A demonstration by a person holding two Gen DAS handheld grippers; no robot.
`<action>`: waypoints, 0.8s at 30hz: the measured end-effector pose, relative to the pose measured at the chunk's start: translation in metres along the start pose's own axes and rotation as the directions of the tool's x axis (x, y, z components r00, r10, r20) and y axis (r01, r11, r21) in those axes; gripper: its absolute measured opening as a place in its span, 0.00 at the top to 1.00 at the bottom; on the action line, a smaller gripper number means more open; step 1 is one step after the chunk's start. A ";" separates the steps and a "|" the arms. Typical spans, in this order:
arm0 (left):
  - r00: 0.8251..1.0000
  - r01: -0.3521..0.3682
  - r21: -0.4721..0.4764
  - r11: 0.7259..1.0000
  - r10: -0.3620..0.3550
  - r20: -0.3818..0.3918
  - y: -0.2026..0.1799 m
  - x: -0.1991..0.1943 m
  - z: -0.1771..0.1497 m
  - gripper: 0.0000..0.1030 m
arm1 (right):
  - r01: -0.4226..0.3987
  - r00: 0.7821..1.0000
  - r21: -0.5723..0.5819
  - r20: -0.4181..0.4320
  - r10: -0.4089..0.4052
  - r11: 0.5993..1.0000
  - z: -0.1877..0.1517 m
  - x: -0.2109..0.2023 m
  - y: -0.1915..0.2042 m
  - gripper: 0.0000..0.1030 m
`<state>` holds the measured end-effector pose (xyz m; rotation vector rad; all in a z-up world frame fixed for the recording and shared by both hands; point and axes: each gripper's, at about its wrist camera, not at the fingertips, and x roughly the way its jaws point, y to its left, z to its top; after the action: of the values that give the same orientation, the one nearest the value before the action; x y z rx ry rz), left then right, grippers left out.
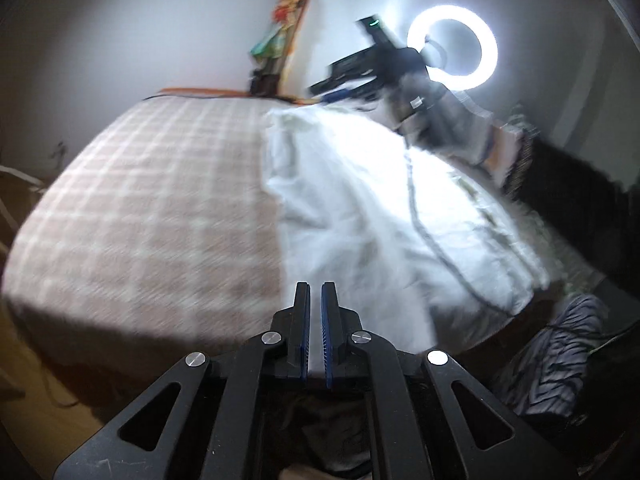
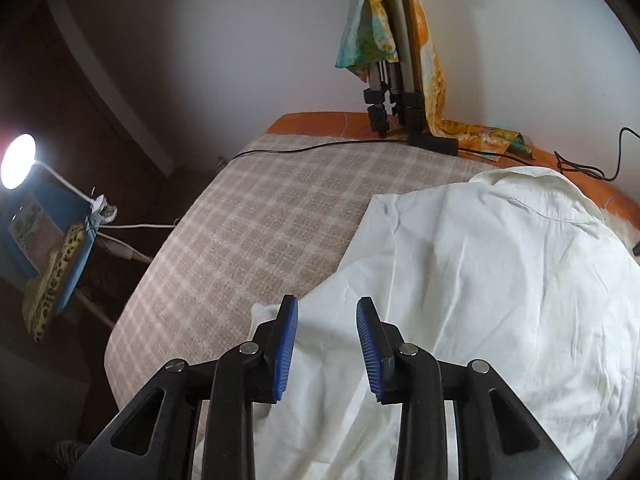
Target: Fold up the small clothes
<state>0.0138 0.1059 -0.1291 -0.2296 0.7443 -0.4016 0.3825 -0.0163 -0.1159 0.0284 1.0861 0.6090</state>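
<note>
White garment (image 2: 480, 280) ×1, checked blanket (image 2: 248, 232) ×1, ring light (image 1: 454, 53) ×1.

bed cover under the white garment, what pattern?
Beige-and-white plaid bed cover, under the white garment. Sharpest in the right wrist view.

No legible text, label, brand, number or sign is shown in either view. In the left wrist view, a small pale tag (image 1: 416, 103) at upper right is blurred beyond reading. In the right wrist view, printed pictures on a blue panel (image 2: 30, 232) at the left edge are seen, but no lettering can be made out.
</note>
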 end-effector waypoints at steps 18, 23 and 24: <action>0.985 -0.001 -0.296 0.955 -0.050 -0.164 0.038 0.027 -0.025 0.55 | 0.097 0.986 -0.040 -0.131 -0.102 0.994 -0.013 0.043 0.016 0.35; 0.970 0.045 -0.349 0.936 -0.124 -0.208 0.037 0.040 -0.034 0.54 | 0.091 0.980 -0.130 -0.167 -0.112 0.987 -0.013 0.039 0.060 0.35; 0.966 0.057 -0.368 0.928 -0.144 -0.213 0.038 0.042 -0.036 0.54 | 0.106 0.976 -0.166 -0.172 -0.134 0.980 -0.016 0.038 0.070 0.35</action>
<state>0.0272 0.1195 -0.1939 -0.5753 1.0447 -0.3922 0.3502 0.0565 -0.1330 -0.2320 1.2045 0.5936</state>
